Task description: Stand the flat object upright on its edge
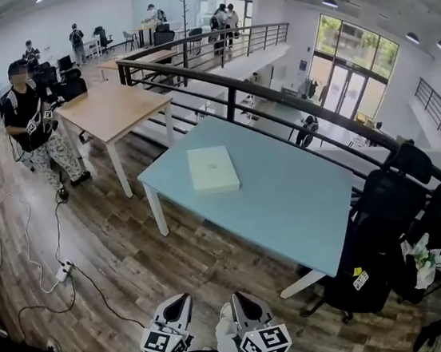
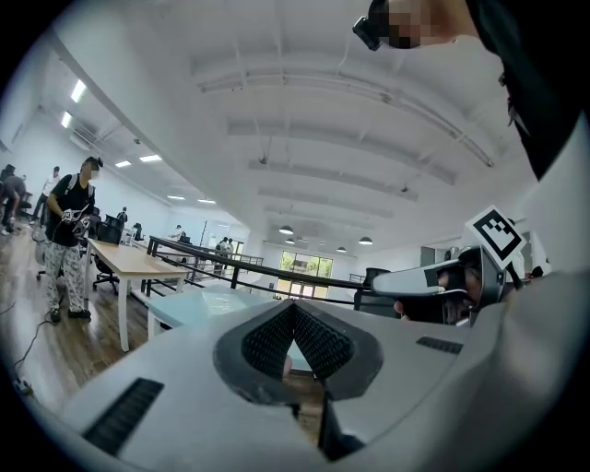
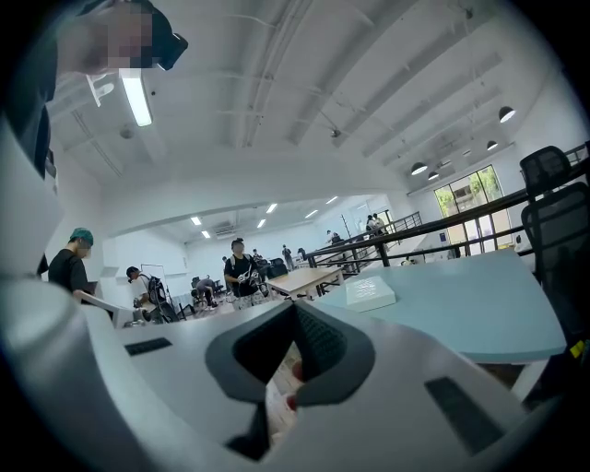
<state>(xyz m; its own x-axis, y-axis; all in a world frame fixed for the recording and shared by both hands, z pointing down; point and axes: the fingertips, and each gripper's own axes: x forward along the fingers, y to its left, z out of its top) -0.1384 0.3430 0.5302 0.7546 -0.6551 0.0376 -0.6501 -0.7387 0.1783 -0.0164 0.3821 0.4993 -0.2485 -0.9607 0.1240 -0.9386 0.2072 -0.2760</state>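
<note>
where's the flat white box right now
In the head view the flat white box lies flat on the light blue table, toward its left end, with the wooden table to its left and the black railing behind.

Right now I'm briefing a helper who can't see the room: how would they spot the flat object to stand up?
Find the light blue table beside the black railing. Near its left end, as the head view shows it, lies a flat, pale rectangular box. It is the only thing on that tabletop.

table (image 1: 288,198) corner behind chair (image 1: 387,218), far ppl (image 1: 222,16) tiny
</note>
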